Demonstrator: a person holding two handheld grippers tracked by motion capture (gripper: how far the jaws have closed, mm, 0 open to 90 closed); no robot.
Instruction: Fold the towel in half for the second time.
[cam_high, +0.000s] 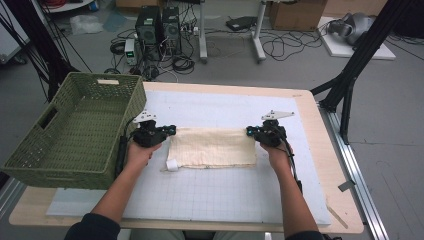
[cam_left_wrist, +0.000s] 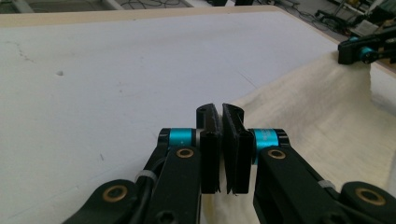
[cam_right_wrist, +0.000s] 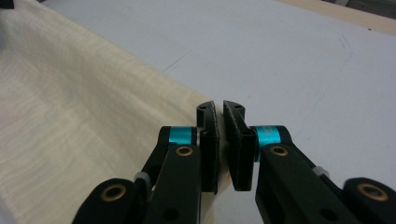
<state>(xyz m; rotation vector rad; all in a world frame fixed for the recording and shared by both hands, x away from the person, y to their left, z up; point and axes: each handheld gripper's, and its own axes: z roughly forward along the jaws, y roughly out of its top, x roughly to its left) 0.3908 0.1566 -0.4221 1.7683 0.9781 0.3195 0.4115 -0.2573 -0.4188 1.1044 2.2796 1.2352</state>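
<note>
Left gripper (cam_high: 172, 130) and right gripper (cam_high: 248, 131) each stand at one far corner of the cream cloth (cam_high: 212, 147), one at either end of its far edge. Both have their jaws drawn together; in the left gripper view (cam_left_wrist: 221, 116) the cloth's corner runs in between the pads, so I read that gripper as clamped on the fabric. In the right gripper view (cam_right_wrist: 220, 112) the jaws are likewise closed at the cloth's edge (cam_right_wrist: 84, 121), with a thin slit left between the pads; I judge that fabric is pinched there too, though the pinch itself is hidden behind the jaws.

Holding the two corners of one edge keeps that edge taut between my hands, which is why the cloth (cam_left_wrist: 327, 121) stretches in a smooth band toward the other gripper (cam_left_wrist: 359, 51). From this hold I take the step in hand to be lifting or folding the far edge toward me.

Cloth: lies flat near the middle of the white gridded mat (cam_high: 210, 190), long side running left to right; a small white tag (cam_high: 172, 165) shows at its near left corner.

Mat: covers most of the wooden counter (cam_high: 340, 200).

Green woven basket (cam_high: 75, 135): stands empty at the counter's left edge, just beside my left hand (cam_high: 140, 152), presumably within reach to receive the cloth.
</note>
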